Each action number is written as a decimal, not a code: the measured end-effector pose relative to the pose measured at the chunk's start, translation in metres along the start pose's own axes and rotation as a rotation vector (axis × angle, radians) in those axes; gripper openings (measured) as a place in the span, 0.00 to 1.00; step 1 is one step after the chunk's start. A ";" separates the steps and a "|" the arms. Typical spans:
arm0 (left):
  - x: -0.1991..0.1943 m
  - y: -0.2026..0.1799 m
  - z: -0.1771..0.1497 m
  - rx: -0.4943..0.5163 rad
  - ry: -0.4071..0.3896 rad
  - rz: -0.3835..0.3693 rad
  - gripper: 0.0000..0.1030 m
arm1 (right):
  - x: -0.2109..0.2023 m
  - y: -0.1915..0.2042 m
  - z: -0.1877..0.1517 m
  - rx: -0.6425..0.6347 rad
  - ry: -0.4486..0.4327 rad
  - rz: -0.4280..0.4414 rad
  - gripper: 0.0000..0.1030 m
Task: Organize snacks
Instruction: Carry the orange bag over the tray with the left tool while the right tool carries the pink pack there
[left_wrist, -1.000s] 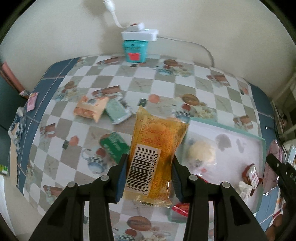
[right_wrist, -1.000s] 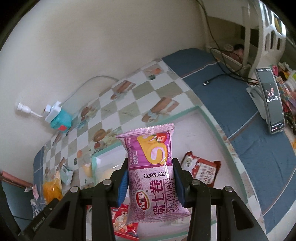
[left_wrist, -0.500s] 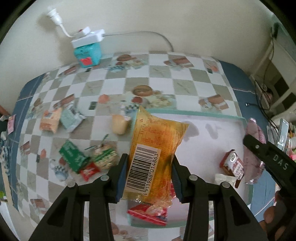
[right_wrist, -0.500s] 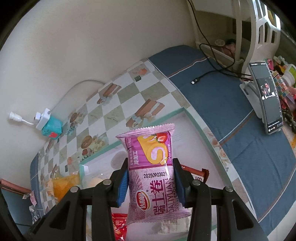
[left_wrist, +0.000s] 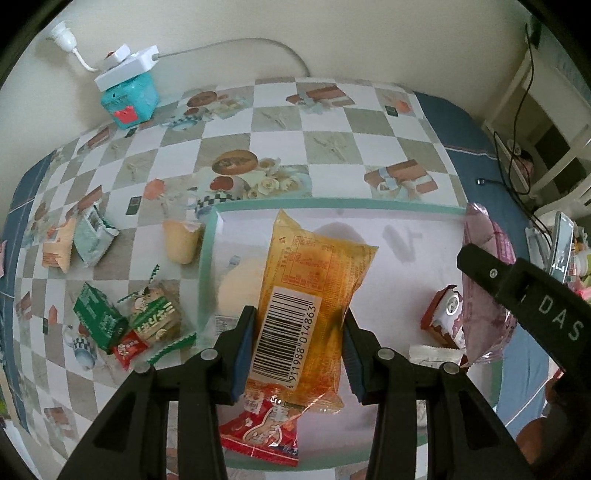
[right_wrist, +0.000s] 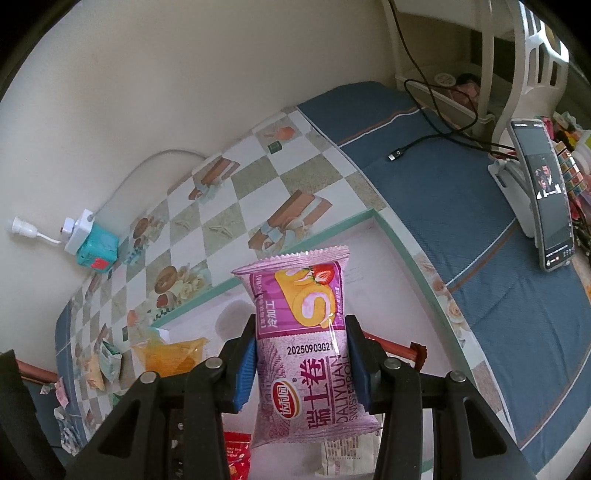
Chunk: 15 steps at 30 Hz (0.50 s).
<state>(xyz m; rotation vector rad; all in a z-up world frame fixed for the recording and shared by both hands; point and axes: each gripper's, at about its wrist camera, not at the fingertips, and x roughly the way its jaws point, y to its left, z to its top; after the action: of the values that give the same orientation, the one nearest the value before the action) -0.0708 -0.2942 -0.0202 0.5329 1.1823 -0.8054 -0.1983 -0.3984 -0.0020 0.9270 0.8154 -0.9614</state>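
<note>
Beside the tray (left_wrist: 208, 258), loose snacks (left_wrist: 147, 321) from left tongs (left_wrist: 299, 354) gripping orange packet (left_wrist: 310, 295), right tongs (right_wrist: 301, 363) clamping purple roll (right_wrist: 310, 354).

Far ahead and to the left of the left claw (left_wrist: 299, 350), stands a teal box (left_wrist: 129, 101) against the cream wall (left_wrist: 332, 33), topped by a white power strip (left_wrist: 127, 68) with a white cord (left_wrist: 240, 44) curving off along the wall to the right. Beneath and ahead of that claw, spreads a checkered tablecloth (left_wrist: 325, 147) printed with cakes, cups and roses. Right of the right claw (right_wrist: 301, 365), lies a blue cloth border (right_wrist: 461, 206); on it, far right, leans a phone (right_wrist: 550, 206) with a lit screen in a white stand (right_wrist: 513, 192). Ahead-right, trails a black cable (right_wrist: 436, 136) past a white plastic chair back (right_wrist: 532, 55).
</note>
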 end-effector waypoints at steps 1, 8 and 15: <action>0.001 -0.001 0.000 0.002 0.001 0.000 0.44 | 0.001 0.000 0.000 0.000 0.003 -0.001 0.46; 0.004 -0.006 -0.001 0.023 -0.003 0.005 0.44 | 0.010 0.003 -0.002 -0.010 0.032 -0.010 0.47; 0.001 -0.010 -0.002 0.043 -0.005 -0.005 0.44 | 0.010 0.002 -0.002 -0.009 0.030 -0.014 0.47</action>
<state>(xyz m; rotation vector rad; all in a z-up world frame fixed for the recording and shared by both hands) -0.0795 -0.2995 -0.0216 0.5628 1.1641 -0.8372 -0.1931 -0.3991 -0.0107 0.9307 0.8519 -0.9577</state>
